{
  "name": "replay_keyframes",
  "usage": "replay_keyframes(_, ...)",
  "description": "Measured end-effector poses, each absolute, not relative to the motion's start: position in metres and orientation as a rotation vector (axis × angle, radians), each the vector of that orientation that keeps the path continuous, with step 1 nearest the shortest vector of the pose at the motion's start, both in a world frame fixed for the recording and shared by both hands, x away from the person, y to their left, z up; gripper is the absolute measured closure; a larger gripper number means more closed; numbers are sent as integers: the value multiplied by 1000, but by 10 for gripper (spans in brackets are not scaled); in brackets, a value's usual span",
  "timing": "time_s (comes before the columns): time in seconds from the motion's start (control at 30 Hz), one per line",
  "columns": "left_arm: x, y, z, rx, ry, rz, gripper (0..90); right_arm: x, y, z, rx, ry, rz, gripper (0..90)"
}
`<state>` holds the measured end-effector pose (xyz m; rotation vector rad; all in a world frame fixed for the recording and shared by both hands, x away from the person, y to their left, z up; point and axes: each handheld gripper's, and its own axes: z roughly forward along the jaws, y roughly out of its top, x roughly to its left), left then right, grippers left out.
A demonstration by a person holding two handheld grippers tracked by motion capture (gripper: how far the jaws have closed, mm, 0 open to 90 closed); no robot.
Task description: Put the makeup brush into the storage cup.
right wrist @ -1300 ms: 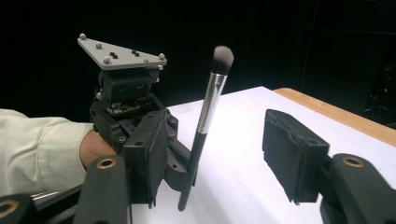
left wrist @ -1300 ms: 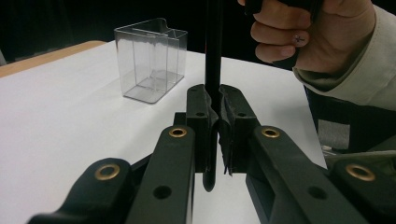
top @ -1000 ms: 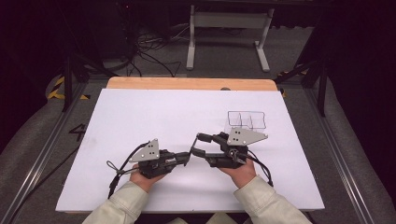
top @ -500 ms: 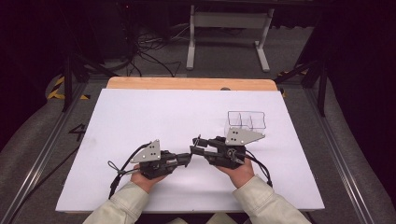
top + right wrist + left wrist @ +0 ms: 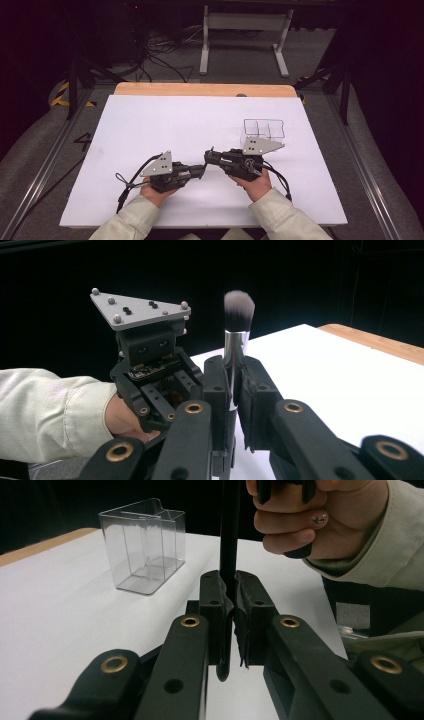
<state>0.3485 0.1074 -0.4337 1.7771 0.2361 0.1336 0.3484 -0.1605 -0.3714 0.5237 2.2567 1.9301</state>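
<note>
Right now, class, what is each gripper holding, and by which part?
Both hold one makeup brush: the right gripper clamps its silver ferrule below the bristles, and the left gripper clamps the black handle near its end.

On the table point(image 5: 150, 125), the left gripper point(image 5: 200, 170) and the right gripper point(image 5: 209, 158) meet tip to tip near the front edge, left of the middle and right of it. A makeup brush point(image 5: 236, 335) stands between the jaws of both. The clear divided box point(image 5: 263, 128) sits on the table just behind the right gripper, toward the right side
</note>
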Motion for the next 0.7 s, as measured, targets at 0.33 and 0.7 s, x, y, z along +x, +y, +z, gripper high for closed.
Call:
replay_keyframes(0.33, 349, 110, -431, 1739, 260, 120, 500, 346, -165, -364, 498, 2234, 1944, 834)
replay_keyframes(0.7, 353, 118, -429, 1755, 350, 122, 330, 345, -177, -343, 470, 2205, 1843, 834)
